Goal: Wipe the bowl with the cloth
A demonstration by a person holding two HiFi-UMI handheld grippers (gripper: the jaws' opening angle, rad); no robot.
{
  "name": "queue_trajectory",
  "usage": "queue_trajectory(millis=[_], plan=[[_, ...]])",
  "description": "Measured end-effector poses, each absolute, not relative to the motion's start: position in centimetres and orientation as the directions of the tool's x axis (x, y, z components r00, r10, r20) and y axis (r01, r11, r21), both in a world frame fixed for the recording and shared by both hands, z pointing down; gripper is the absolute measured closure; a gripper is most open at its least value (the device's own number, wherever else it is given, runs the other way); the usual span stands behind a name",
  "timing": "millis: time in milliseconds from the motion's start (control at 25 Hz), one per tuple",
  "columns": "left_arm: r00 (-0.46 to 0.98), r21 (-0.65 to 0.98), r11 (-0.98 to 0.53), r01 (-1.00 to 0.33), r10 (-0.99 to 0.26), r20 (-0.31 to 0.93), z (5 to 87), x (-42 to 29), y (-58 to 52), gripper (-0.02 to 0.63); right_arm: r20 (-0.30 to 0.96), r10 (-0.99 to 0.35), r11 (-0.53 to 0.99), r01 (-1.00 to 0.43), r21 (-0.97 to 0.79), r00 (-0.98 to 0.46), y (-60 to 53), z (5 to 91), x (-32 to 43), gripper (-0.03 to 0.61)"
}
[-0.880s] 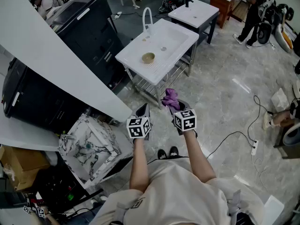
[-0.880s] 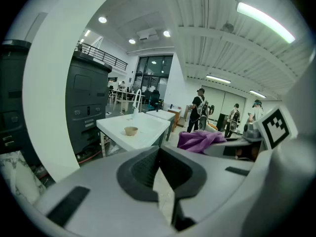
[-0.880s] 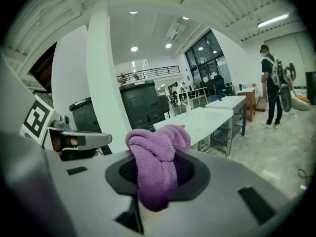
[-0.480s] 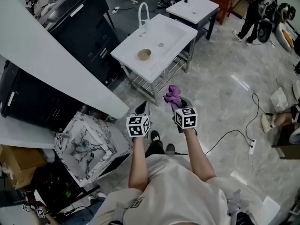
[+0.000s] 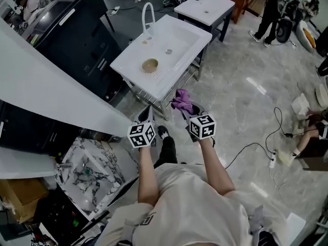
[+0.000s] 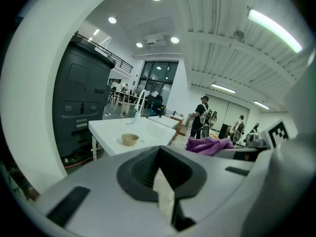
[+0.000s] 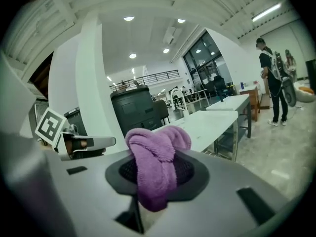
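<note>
Head view: a tan bowl [image 5: 150, 65] sits on the white sink unit [image 5: 180, 35], on its drainboard, with its inside too small to read. Both forearms reach forward, and the tongs are short of the unit.

Left gripper view: the left gripper [image 6: 159, 157] has its jaws pressed together with nothing between them.

Right gripper view: the right gripper [image 7: 148, 191] is clamped on a purple cloth [image 7: 157, 154].

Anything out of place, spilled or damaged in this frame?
Nothing spilled or broken. The bowl sits upright on the white sink unit, and the purple cloth is clamped in the right gripper. Only oddity: a marble-patterned basin lying tilted on the floor, left of the person.
</note>
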State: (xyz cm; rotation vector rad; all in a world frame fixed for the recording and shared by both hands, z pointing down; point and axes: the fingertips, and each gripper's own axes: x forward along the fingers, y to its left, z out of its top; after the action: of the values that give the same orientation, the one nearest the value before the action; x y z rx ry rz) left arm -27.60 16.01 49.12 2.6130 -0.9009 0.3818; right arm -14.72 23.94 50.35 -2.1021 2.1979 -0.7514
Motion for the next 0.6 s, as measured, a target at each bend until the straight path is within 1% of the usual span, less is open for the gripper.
queue_trajectory(millis=[280,400,520,600], plan=[[0.767,0.210,-0.753,-0.623,-0.538,0.350,48.6,-23.7,6.4,0.607,0.311,-0.948,-0.036,-0.941,-0.337,-0.075,15.3,49.8,-9.5,0.485],[0.769,0.214,-0.753,-0.622,-0.538,0.345,48.0,-23.1,2.6,0.607,0.319,-0.944,-0.024,-0.943,-0.331,-0.088,11.6,49.5,-8.9,0.483],[0.779,0.264,-0.741,-0.618,-0.531,0.334,47.9,-22.8,-0.3,0.607,0.328,-0.938,-0.007,-0.944,-0.330,-0.108,8.6,49.7,-8.7,0.483],[0.776,0.269,-0.735,-0.622,-0.533,0.338,48.1,-22.5,-2.5,0.607,0.330,-0.936,0.004,-0.944,-0.331,-0.119,6.1,49.8,-8.3,0.483]])
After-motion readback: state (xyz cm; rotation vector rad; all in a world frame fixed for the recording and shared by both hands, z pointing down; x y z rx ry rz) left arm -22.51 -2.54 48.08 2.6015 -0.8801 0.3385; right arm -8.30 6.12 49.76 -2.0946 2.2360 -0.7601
